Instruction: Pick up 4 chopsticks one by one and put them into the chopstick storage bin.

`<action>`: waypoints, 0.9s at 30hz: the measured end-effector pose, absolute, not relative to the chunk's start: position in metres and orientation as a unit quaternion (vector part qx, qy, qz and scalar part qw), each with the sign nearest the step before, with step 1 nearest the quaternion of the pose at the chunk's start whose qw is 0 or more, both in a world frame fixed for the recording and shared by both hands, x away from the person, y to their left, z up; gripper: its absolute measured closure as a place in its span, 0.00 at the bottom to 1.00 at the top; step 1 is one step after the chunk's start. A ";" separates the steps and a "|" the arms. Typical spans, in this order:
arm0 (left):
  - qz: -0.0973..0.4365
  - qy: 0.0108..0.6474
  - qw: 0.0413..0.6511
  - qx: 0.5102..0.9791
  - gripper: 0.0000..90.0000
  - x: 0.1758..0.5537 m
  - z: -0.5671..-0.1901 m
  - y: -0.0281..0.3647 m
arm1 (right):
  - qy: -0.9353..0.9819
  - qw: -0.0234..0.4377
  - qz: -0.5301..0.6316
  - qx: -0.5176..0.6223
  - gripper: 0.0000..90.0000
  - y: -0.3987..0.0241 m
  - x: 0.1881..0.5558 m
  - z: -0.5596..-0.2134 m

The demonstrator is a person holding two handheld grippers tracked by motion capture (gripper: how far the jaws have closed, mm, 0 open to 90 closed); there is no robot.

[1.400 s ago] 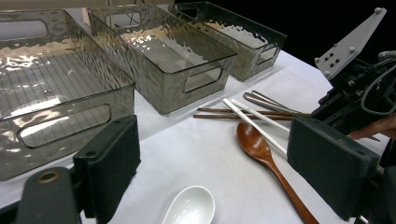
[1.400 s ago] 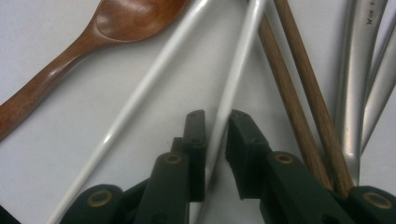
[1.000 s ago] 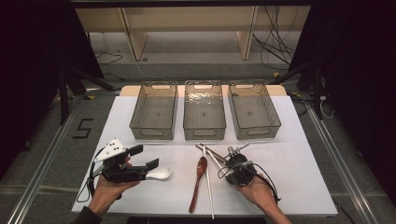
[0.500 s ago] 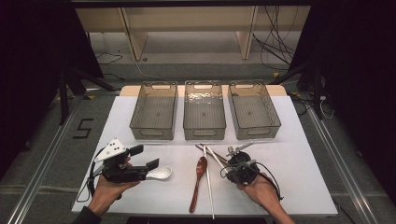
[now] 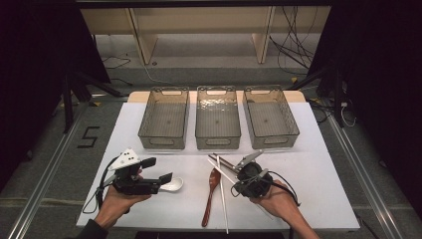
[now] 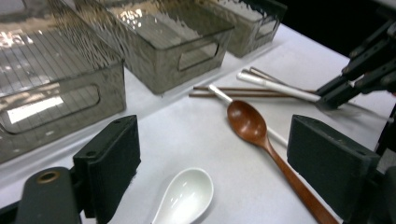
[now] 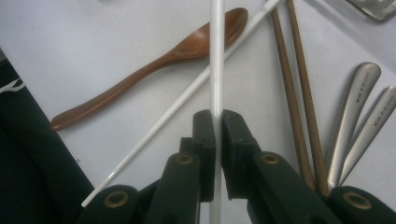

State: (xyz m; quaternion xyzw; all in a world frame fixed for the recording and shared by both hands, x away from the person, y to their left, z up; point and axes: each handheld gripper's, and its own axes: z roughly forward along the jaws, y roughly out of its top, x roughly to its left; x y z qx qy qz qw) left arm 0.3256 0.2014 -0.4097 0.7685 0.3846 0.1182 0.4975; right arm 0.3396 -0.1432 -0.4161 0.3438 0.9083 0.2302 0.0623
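A white chopstick (image 7: 216, 56) is clenched in the right tongs (image 7: 218, 122) at frame centre; the left tongs (image 6: 212, 161) are released. Next, a bin (image 5: 270, 117) must be reached.

The high view looks forward and down from above the person's side, taking in the whole white table (image 5: 308, 199) with three bins at 12 o'clock. The left gripper view sits low and close over the tabletop, facing toward 2 o'clock across the wooden spoon (image 6: 261, 140), which also lies in the high view at centre and in the right gripper view. The right gripper view looks almost straight down from very near, the same spoon at its 10 o'clock.
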 end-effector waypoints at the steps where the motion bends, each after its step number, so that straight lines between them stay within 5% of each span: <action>1: 0.115 0.384 0.496 0.770 0.18 0.327 -0.410 0.201 | 0.911 0.062 0.228 0.339 0.95 -0.143 0.340 -0.416; 14: 0.078 0.328 0.452 0.826 0.18 0.340 -0.401 0.176 | 0.948 0.068 0.209 0.230 0.95 -0.135 0.334 -0.409; 27: 0.065 0.233 0.343 0.908 0.18 0.344 -0.402 0.127 | 0.966 0.058 0.199 0.156 0.95 -0.111 0.321 -0.409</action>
